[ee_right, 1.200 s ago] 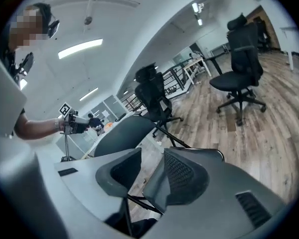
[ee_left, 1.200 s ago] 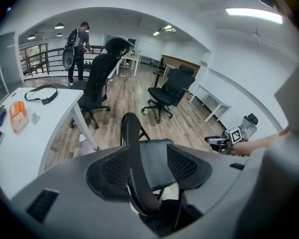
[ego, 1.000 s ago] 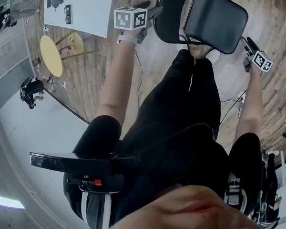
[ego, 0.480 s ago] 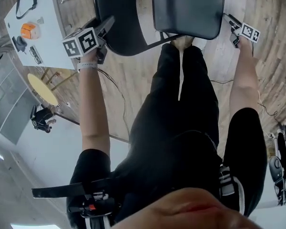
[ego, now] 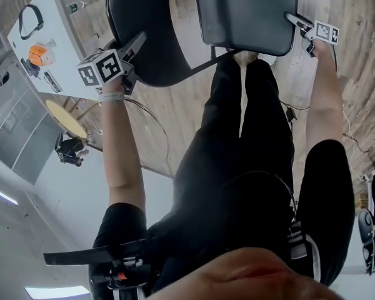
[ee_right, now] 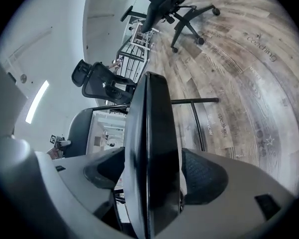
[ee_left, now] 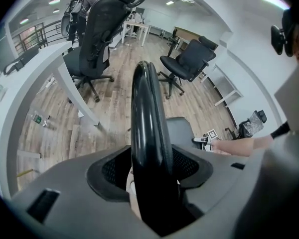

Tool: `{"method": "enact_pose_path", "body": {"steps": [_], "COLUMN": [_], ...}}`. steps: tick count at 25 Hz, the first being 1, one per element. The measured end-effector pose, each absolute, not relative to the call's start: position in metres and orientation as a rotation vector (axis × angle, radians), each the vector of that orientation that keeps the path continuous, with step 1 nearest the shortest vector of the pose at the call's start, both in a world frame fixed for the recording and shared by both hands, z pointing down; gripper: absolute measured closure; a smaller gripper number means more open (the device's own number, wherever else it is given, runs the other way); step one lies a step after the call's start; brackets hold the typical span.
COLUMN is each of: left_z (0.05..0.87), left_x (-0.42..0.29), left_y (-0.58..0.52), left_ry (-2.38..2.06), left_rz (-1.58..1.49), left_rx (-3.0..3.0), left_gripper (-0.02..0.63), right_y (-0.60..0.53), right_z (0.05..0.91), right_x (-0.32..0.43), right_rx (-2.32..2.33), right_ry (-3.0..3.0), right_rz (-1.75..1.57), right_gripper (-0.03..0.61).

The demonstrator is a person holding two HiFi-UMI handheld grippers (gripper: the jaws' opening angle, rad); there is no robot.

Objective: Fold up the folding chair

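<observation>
The folding chair has a black backrest (ego: 144, 30) and a dark padded seat (ego: 247, 11), both at the top of the head view. My left gripper (ego: 134, 45) is shut on the backrest's rim (ee_left: 147, 108), which fills the space between its pads. My right gripper (ego: 297, 22) is at the seat's right edge. In the right gripper view the seat (ee_right: 152, 123) stands edge-on between the jaws, which are opening, with a gap showing beside the right pad (ee_right: 202, 176). The person's black-trousered legs (ego: 244, 136) stand right behind the chair.
A white table (ego: 44, 49) with small items stands at the left, with a round yellow stool (ego: 65, 117) below it. A cable (ego: 153, 124) trails over the wooden floor. Two black office chairs (ee_left: 97, 34) (ee_left: 189, 63) stand further off.
Both hands have come down with the chair, which now sits higher in the head view. The backrest shows more fully, and the seat has turned squarer to the camera.
</observation>
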State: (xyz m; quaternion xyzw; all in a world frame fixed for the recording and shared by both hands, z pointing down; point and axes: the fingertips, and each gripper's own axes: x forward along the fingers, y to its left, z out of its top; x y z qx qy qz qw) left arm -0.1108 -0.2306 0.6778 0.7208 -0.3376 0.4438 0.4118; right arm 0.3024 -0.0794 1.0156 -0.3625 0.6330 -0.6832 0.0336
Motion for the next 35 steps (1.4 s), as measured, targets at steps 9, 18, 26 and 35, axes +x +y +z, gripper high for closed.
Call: {"method": "enact_pose_path", "body": {"steps": [9,18,26,35], "left_z": [0.682,0.652,0.611,0.578], "left_x": [-0.102,-0.098,-0.121,-0.186], "left_y": [-0.227,-0.227,-0.232,-0.259], "left_ry": [-0.78,-0.79,-0.757,-0.738], "left_rz": [1.175,1.195,1.161,1.134], "left_rx": [1.804,1.811,1.796,1.824], "left_gripper": [0.478,0.526,0.555,0.557], "right_y": [-0.083,-0.089,-0.109,-0.14], "right_z": [1.021,0.984,0.892,0.791], "right_x": [0.291,0.277,0.218,0.133], "right_rx": [-1.05,-0.956,-0.638,-0.462], "right_ry": [1.964,1.961,2.014,2.098], "right_rz": [-2.125,-2.124,-1.991,-1.886], "right_gripper": [0.268,0.307,0.331,0.408]}}
